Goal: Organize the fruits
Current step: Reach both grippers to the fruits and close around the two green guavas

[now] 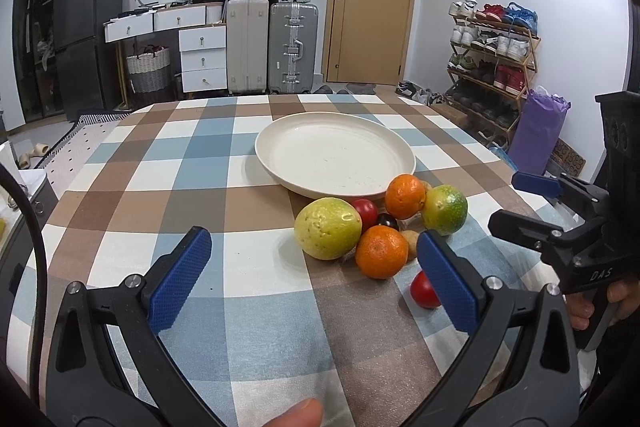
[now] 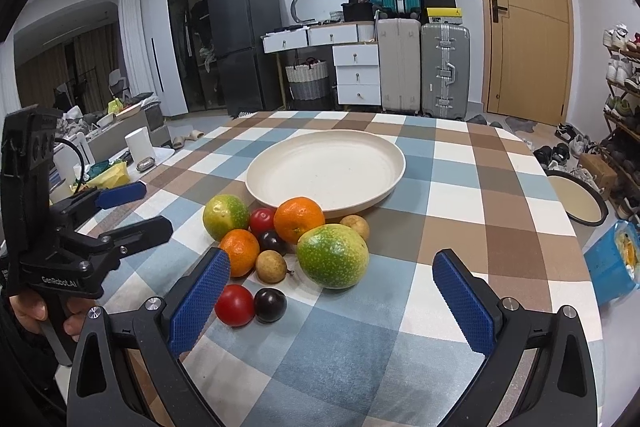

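- On the checked tablecloth [image 2: 460,187], just in front of the cream plate [image 2: 280,163], the fruits sit in one tight cluster: a large green-yellow fruit [image 2: 333,255], two oranges [image 2: 299,219] [image 2: 240,251], a smaller green citrus [image 2: 225,217], red fruits, dark plums and small brown ones.
- Nothing lies on the plate yet, so the sorting looks to be at its very start; the approach to a first pick seems the step in hand.
- Right gripper [image 2: 331,303] hovers low near the cluster, blue pads spread wide and holding nothing; a red fruit [image 2: 235,305] and a dark plum [image 2: 270,305] lie just beside its left pad.
- Left gripper [image 1: 316,277] is likewise spread apart and empty, with the near orange [image 1: 381,251] and a red fruit [image 1: 424,290] close to its right pad.
- Next move calls for choosing an outer fruit, since the inner ones touch and could roll if nudged.
- Open cloth lies to both sides of the cluster and beyond the plate; the table's rounded edge is well apart from the fruit, though each gripper flanks the other's path.
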The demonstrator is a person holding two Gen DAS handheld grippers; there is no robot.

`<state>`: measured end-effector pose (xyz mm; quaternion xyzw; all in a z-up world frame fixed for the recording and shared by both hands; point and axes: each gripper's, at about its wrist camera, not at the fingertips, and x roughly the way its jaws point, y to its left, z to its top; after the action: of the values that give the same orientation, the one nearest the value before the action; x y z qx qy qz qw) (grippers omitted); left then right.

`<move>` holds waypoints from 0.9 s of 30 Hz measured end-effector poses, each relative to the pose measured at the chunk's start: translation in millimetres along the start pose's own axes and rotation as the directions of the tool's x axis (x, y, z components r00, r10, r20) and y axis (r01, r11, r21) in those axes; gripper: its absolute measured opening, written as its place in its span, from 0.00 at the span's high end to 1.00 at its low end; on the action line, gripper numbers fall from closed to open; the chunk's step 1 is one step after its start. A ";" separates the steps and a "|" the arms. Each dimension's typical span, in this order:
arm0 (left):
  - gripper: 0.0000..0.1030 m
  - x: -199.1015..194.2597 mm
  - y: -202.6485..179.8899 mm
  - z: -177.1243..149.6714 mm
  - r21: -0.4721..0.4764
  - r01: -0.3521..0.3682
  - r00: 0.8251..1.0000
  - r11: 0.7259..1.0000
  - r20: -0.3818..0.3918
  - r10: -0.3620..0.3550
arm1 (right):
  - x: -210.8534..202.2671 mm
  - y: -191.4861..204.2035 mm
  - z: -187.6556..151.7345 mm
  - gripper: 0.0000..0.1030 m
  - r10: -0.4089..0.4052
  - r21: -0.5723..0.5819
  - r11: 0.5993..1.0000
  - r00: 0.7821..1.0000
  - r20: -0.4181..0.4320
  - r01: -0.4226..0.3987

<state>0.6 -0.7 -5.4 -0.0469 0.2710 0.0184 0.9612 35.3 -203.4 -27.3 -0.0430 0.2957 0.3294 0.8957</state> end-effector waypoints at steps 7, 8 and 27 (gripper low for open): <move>0.01 13.3 1.8 -0.3 -0.005 0.011 0.998 1.000 -0.069 -0.011 | 18.4 -7.6 -0.2 0.00 -0.020 0.047 0.999 0.995 -0.094 0.024; 0.00 13.8 2.3 2.4 -0.005 0.005 0.997 1.000 -0.075 -0.006 | 22.5 -8.2 0.1 0.00 -0.017 0.049 0.999 0.993 -0.114 0.023; 0.16 76.2 16.2 22.3 -0.087 0.109 0.966 0.990 -0.227 -0.127 | 61.7 -17.4 5.7 0.28 0.102 0.118 0.990 0.967 -0.235 -0.076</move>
<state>76.2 18.4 -27.6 -0.1004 0.3774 -0.0344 0.9199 86.3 -180.5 -59.1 -0.0206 0.4210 0.3452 0.8385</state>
